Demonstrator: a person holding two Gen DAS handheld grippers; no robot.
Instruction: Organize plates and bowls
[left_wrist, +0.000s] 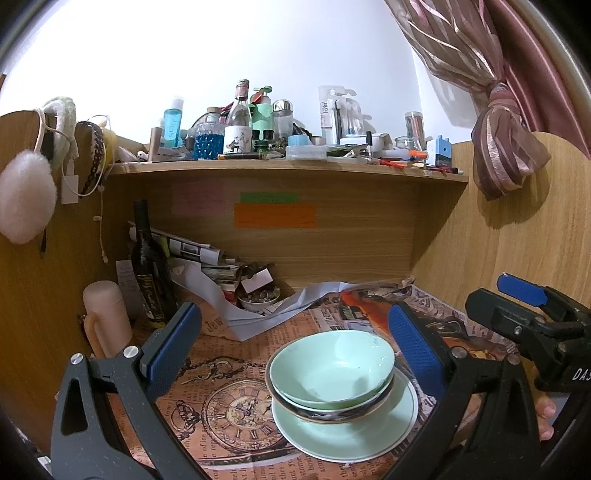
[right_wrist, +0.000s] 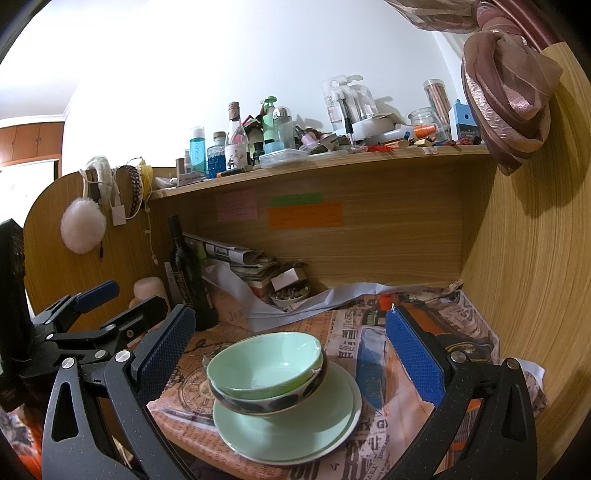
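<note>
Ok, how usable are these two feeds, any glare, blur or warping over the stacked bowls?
Left wrist view: white wall overexposed, shelf edge bowed by the fisheye, green bowl sharp with a soft shadow inside. Right wrist view: wall blown out too, wooden side panel smeared and stretched at the right edge, plates clear; a glare spot shows on the bowl's rim.

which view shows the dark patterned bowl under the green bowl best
The right wrist view: the dark patterned bowl shows a broad band of its outer wall with dark spots, below the green bowl. The left wrist view shows only a thin dark strip of it along the green bowl's underside.
</note>
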